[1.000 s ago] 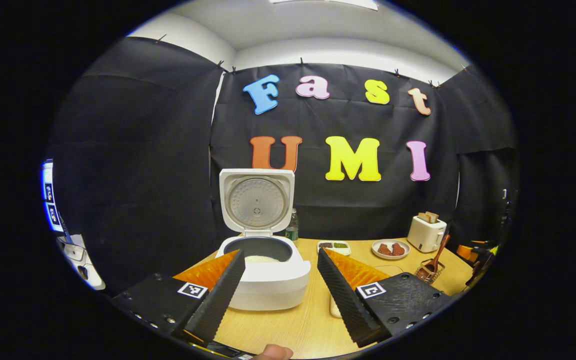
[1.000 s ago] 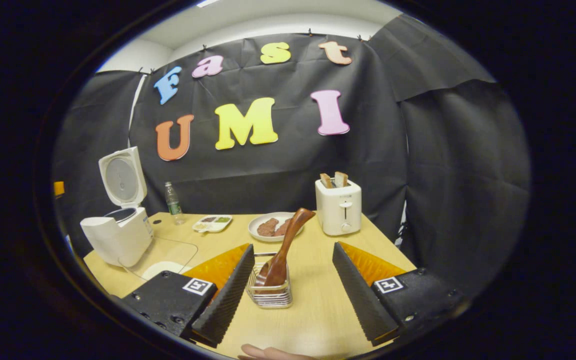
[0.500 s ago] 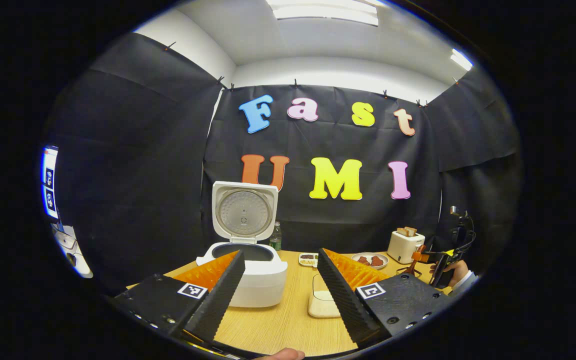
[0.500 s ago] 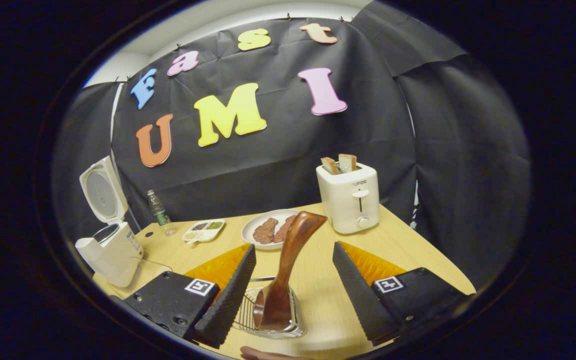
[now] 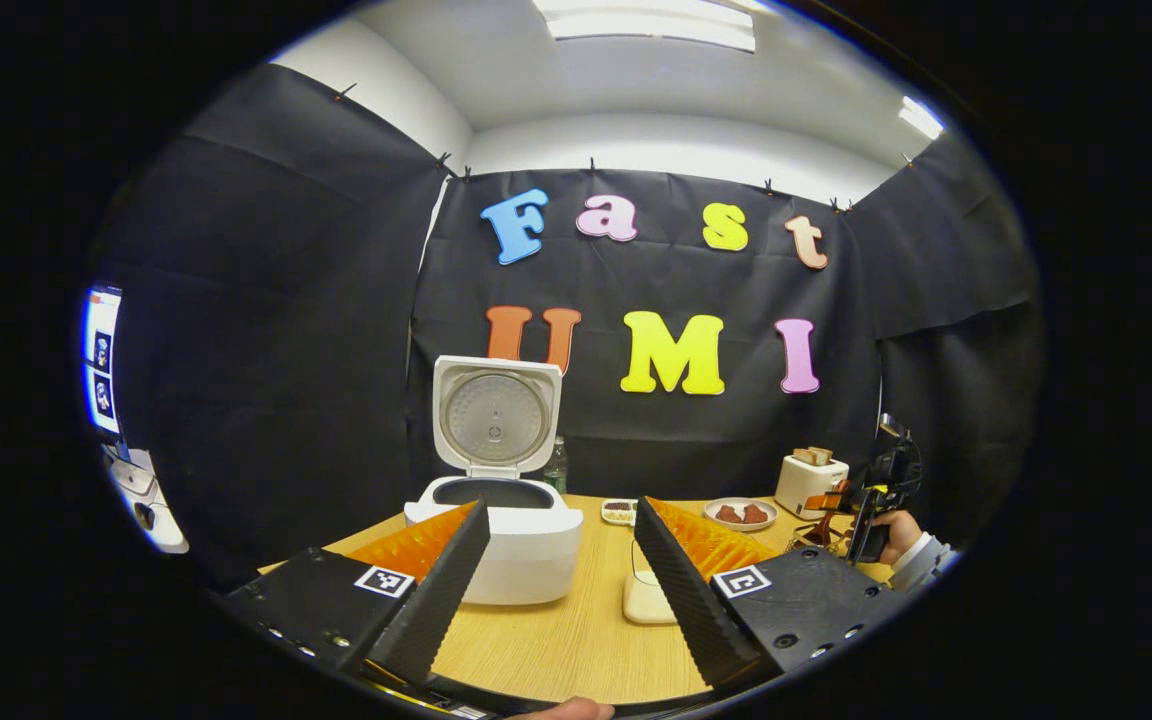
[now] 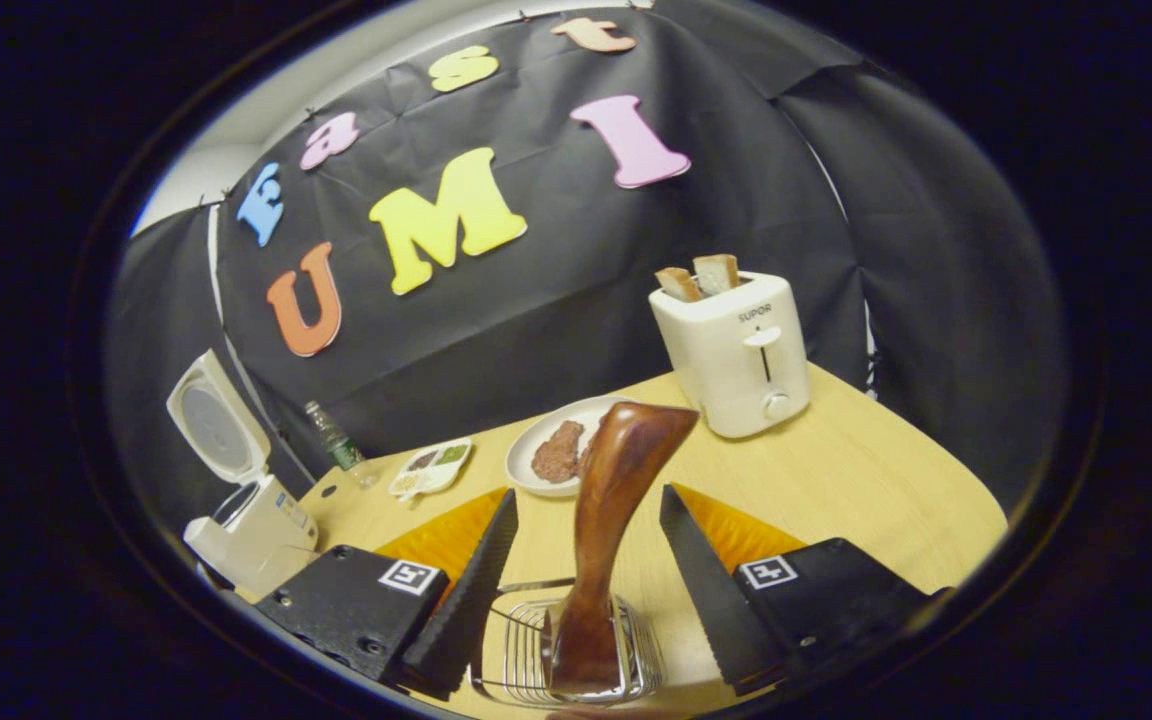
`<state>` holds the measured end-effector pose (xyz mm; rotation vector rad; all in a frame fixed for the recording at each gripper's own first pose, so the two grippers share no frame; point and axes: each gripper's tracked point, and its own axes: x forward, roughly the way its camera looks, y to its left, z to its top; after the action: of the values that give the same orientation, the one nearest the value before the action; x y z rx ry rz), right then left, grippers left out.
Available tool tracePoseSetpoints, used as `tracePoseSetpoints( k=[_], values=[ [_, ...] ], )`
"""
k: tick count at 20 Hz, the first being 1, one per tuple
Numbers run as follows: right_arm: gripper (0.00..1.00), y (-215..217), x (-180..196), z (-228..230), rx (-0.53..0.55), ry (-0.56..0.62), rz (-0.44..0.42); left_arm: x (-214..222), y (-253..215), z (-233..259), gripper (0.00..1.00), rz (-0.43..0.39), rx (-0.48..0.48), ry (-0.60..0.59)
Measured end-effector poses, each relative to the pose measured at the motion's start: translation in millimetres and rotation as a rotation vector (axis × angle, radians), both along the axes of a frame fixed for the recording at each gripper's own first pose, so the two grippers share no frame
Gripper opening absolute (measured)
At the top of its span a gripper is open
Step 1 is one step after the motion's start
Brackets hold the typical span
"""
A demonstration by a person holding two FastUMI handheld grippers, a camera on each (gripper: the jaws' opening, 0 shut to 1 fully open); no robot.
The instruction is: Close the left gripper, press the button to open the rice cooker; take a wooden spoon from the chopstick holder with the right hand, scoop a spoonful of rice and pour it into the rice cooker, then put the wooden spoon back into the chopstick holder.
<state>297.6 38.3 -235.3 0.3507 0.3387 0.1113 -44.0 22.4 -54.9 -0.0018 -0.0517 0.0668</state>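
The white rice cooker (image 5: 496, 545) stands on the wooden table with its lid (image 5: 493, 415) up. My left gripper (image 5: 561, 505) hangs open in front of it, a little back from its body, holding nothing. A pale shallow container (image 5: 648, 598) lies to the right of the cooker. In the right gripper view the dark wooden spoon (image 6: 608, 510) stands handle-up in the wire chopstick holder (image 6: 536, 665). My right gripper (image 6: 588, 492) is open, with the spoon's handle between its fingers and a gap on each side. The right gripper (image 5: 871, 500) also appears in the left gripper view, held by a hand (image 5: 901, 535).
A white toaster (image 6: 736, 350) with bread slices stands at the back right. A plate of meat (image 6: 556, 455), a small divided dish (image 6: 428, 468) and a water bottle (image 6: 336, 440) line the table's far side. The open cooker (image 6: 251, 530) is far left.
My right gripper has come down and forward over the holder, so the spoon handle now stands between its fingers. My left gripper has drawn back from the cooker and tilted up.
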Motion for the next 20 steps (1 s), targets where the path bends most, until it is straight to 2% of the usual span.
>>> tracePoseSetpoints(
  k=[2, 3, 4, 5, 6, 8, 9, 12, 15, 20],
  values=[
    [0.94, -1.0, -1.2, -7.0, -0.013, 0.033, -0.003, -4.7, -0.3, -9.9, 0.94, -0.007, -0.005, 0.028],
    [0.82, 1.6, -2.2, -7.0, -0.012, 0.041, 0.011, -7.1, -4.7, -15.5, 0.94, -0.021, 0.001, 0.048],
    [0.87, 6.1, -4.7, -7.4, 0.0, 0.047, 0.03, -9.8, -8.8, -17.7, 0.95, -0.031, 0.013, 0.056],
    [0.77, 10.7, -5.7, -5.8, 0.021, 0.048, 0.042, -13.0, -9.2, -18.6, 0.95, -0.037, 0.028, 0.06],
    [0.6, 10.0, -5.4, -8.1, 0.021, 0.057, 0.036, -16.2, -10.7, -16.7, 0.94, -0.042, 0.041, 0.057],
    [0.16, 8.5, -8.6, -7.5, 0.021, 0.06, 0.023, -23.2, -16.3, -16.6, 0.94, -0.061, 0.053, 0.062],
    [0.21, 10.4, -11.7, -4.2, 0.021, 0.048, 0.025, -26.1, -20.0, -17.1, 0.94, -0.073, 0.057, 0.067],
    [0.19, 7.5, -25.4, 15.2, -0.021, -0.037, 0.007, -37.4, -34.9, -21.3, 0.94, -0.124, 0.07, 0.084],
    [0.18, 6.0, -41.8, 44.5, -0.05, -0.111, -0.016, -44.3, -36.6, -18.5, 0.94, -0.133, 0.081, 0.077],
    [0.18, 5.9, -79.2, 105.6, -0.117, -0.23, -0.073, -52.2, -33.8, -14.9, 0.94, -0.125, 0.013, 0.054]
  ],
)
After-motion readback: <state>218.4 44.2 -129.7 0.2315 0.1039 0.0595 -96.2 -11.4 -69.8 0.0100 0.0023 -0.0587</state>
